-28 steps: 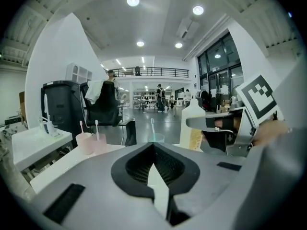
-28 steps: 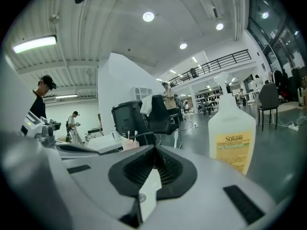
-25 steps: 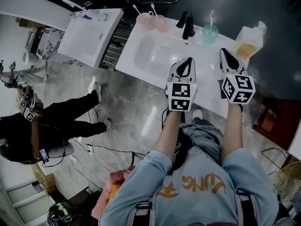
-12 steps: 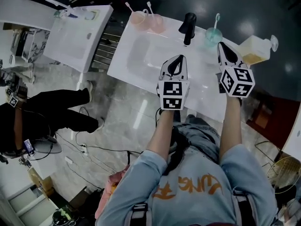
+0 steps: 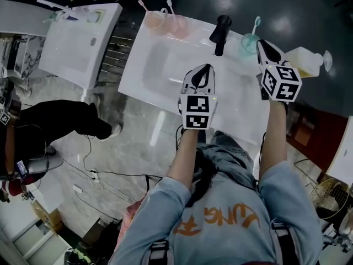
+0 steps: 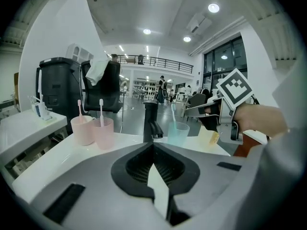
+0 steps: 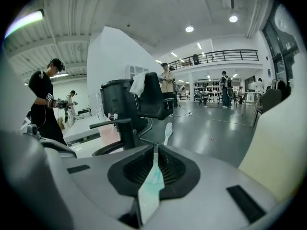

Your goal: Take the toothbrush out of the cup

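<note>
In my right gripper view, my own jaws cover nearly all of the cup (image 7: 153, 176). Only a teal sliver shows in the slit between them, and the toothbrush (image 7: 168, 130) shows its head alone. In the head view, the right gripper (image 5: 261, 44) overlaps one side of the cup and a corner of the bottle (image 5: 304, 60). My left jaws hide the foot of the tap (image 6: 152, 123). The person (image 5: 55, 120) is cut off at the left edge.
</note>
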The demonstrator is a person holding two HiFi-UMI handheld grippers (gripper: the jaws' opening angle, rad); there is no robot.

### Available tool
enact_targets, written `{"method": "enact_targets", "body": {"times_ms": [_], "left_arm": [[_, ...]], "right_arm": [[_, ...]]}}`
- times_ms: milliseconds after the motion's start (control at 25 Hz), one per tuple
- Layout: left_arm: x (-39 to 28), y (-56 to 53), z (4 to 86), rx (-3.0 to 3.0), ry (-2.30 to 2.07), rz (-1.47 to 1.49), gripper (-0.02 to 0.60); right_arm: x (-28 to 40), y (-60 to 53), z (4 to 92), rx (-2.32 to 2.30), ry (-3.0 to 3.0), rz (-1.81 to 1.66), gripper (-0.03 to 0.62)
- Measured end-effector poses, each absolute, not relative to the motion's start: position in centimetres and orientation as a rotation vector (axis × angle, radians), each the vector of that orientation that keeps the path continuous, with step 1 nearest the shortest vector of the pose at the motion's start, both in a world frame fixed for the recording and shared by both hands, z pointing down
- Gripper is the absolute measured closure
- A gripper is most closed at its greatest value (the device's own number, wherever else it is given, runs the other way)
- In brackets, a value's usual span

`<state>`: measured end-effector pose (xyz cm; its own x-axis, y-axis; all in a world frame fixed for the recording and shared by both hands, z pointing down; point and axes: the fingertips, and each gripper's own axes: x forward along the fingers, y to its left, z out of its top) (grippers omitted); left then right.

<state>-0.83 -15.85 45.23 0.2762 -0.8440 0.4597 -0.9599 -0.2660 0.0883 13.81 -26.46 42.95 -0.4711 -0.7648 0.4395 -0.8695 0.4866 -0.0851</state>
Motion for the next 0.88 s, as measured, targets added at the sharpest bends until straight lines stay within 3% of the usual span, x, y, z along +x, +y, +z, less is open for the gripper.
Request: {"method": "enact_targets", "body": {"times_ms": [680,880], "left_arm": [[-4.1,-17.9,47.2,2.188,-1.608,0.467,0.574],[-5.0,-18.9,47.4,2.184,-1.599,0.454,0.574]], "right_arm": [[13.3,-31.0,45.8,1.395,-2.293,0.424,0.562],[13.2,-32.1,46.5,1.378,-2.257,0.446,0.503]]}}
